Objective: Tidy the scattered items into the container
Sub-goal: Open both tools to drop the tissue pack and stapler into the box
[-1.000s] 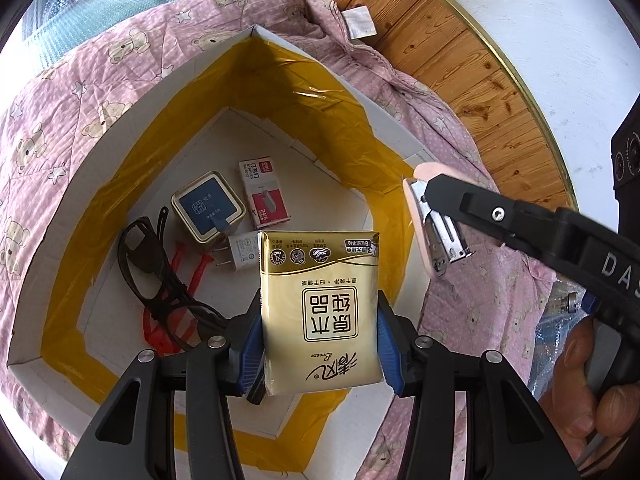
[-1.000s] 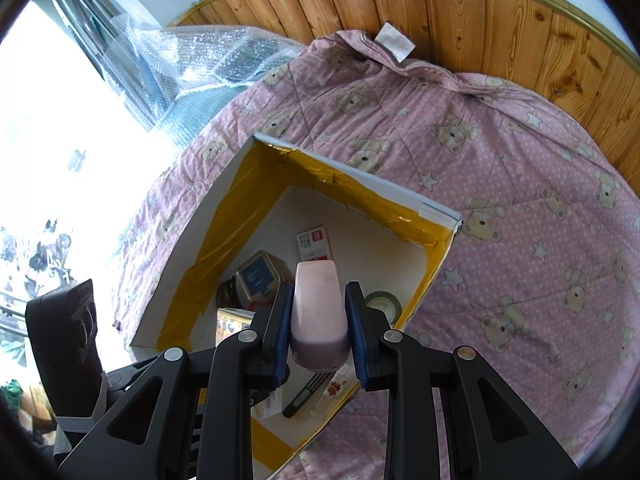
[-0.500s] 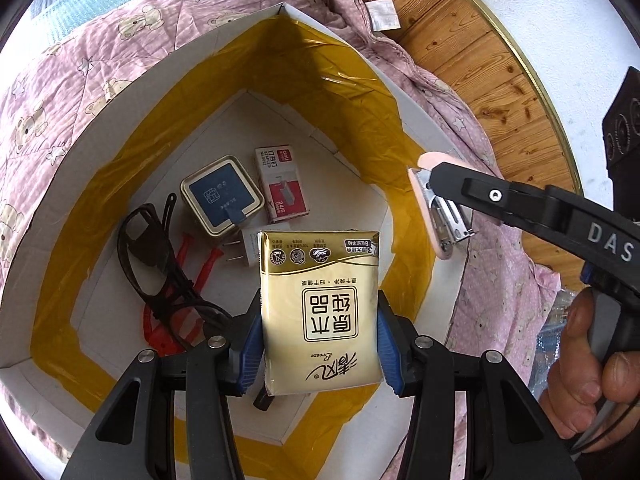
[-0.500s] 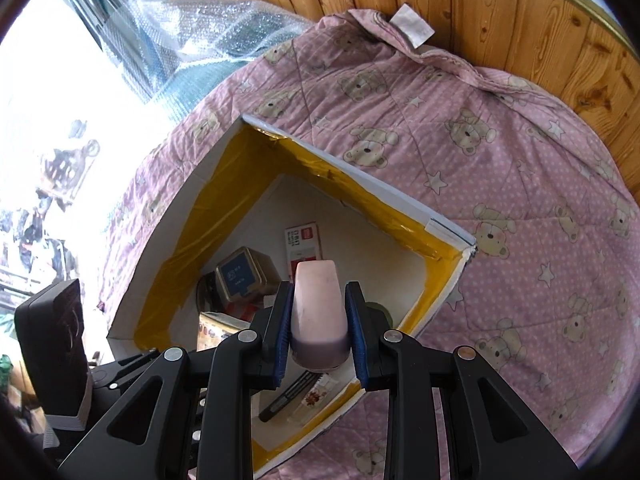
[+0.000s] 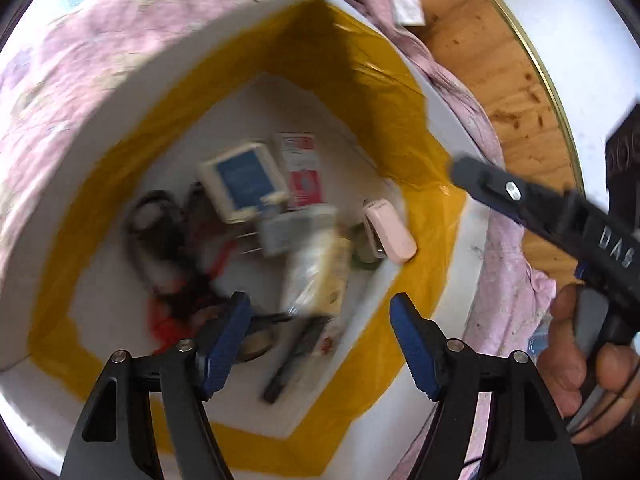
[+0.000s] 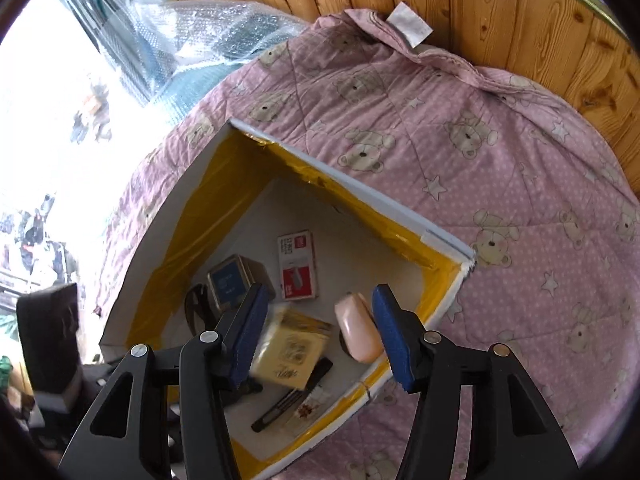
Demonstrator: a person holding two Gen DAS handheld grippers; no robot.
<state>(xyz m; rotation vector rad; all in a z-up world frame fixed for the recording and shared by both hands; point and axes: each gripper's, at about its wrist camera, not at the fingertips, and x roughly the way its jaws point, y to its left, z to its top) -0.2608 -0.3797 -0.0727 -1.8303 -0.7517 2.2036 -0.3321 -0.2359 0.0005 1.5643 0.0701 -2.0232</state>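
A white box (image 6: 400, 208) lined with yellow tape sits on a pink bear-print quilt (image 6: 500, 160). Inside it lie a gold tissue pack (image 6: 290, 350) (image 5: 316, 268), tilted, and a pink stapler (image 6: 358, 334) (image 5: 390, 232) beside it. My left gripper (image 5: 320, 340) hangs open above the box with nothing between its fingers. My right gripper (image 6: 316, 336) is open too, over the stapler; in the left wrist view one of its black fingers (image 5: 540, 204) reaches in from the right, held by a hand (image 5: 580, 356).
The box also holds a blue-lidded tin (image 6: 230, 282), a red and white carton (image 6: 298, 266), black glasses (image 5: 152, 224), red scissors (image 5: 168, 320) and a black pen (image 6: 292, 396). Bubble wrap (image 6: 208, 36) lies at the back left; a wooden wall (image 6: 520, 12) runs behind.
Both grippers have opened. The tissue pack has dropped from the left one and the pink stapler from the right one, and both now lie in the box. The left view is motion-blurred.
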